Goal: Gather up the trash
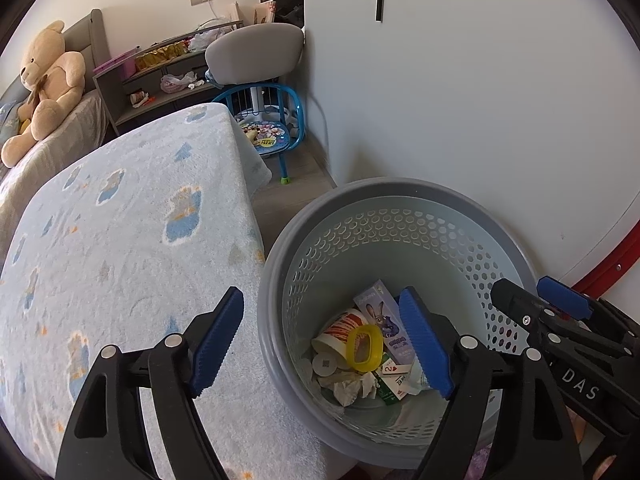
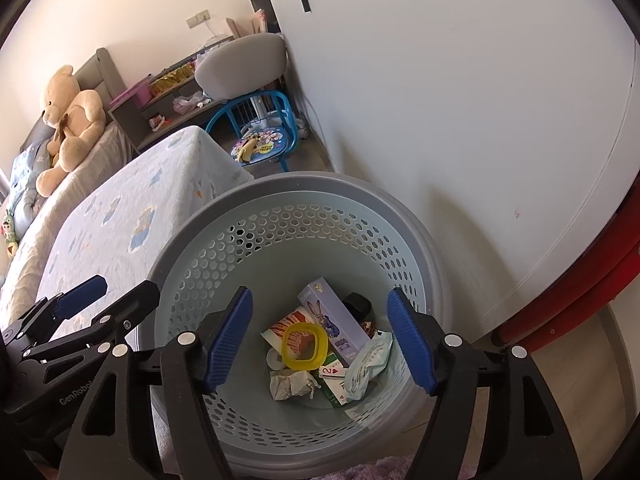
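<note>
A grey perforated trash basket stands on the floor between the bed and the wall. Inside lie a purple rabbit carton, a yellow ring, a paper cup, crumpled tissue, a playing-card box and a wet-wipe pack. My left gripper is open and empty over the basket's left rim. My right gripper is open and empty above the basket's mouth. Each gripper shows at the edge of the other's view.
A bed with a pale blue patterned blanket lies left of the basket, with a teddy bear at its head. A blue child's chair, a grey chair and shelves stand behind. A white wall is on the right.
</note>
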